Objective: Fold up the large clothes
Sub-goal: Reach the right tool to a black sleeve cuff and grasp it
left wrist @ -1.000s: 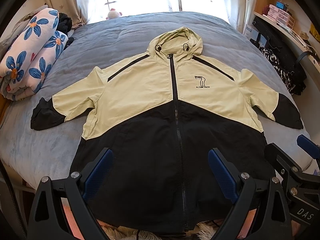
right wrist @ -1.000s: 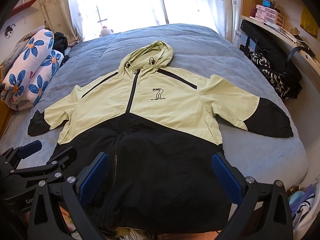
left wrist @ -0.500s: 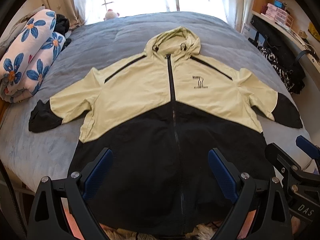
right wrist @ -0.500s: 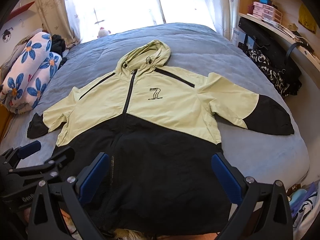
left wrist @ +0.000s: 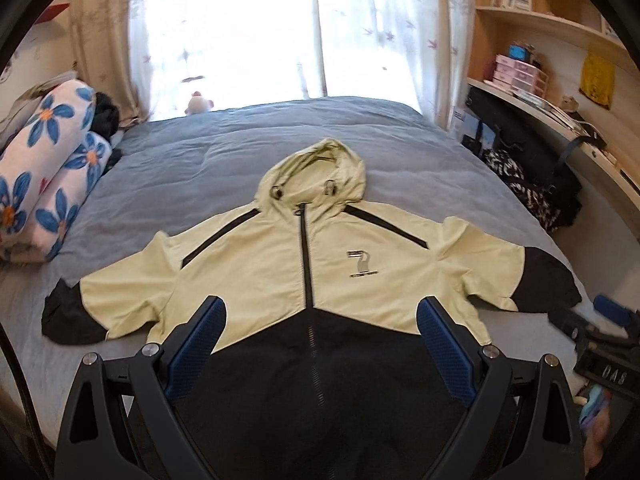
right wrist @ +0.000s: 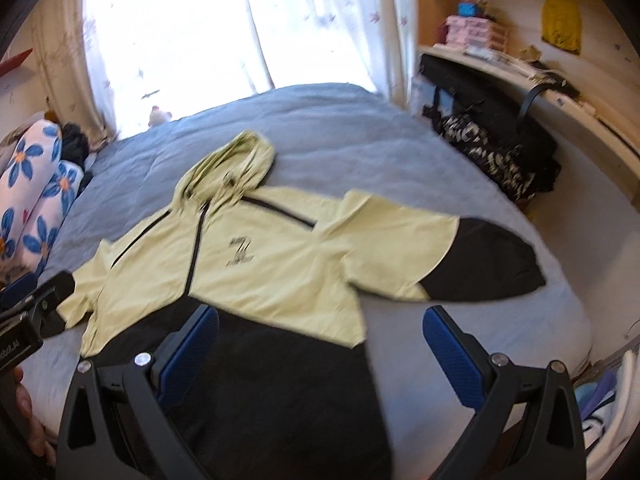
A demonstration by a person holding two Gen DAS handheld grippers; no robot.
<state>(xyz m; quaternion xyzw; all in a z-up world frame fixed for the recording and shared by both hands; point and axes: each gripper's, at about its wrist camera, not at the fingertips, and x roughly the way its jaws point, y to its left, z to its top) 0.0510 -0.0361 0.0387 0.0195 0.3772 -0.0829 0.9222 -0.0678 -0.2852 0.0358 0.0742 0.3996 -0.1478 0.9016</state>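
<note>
A pale yellow and black hooded jacket (left wrist: 288, 264) lies flat, front up and zipped, on the grey bed (left wrist: 224, 160), hood toward the window and sleeves spread. It also shows in the right wrist view (right wrist: 272, 264). My left gripper (left wrist: 320, 344) is open and empty above the jacket's black lower part. My right gripper (right wrist: 320, 352) is open and empty, above the jacket's lower right side, near the black right sleeve cuff (right wrist: 484, 264). Each gripper shows at the edge of the other's view.
A rolled floral blanket (left wrist: 44, 184) lies at the bed's left side. A small plush toy (left wrist: 198, 103) sits by the curtained window. Black bags (left wrist: 532, 184) and a wooden shelf (left wrist: 560, 92) stand to the right of the bed.
Both grippers have risen and tilted up, so more of the room shows. The right gripper has swung toward the right sleeve. The jacket has not moved.
</note>
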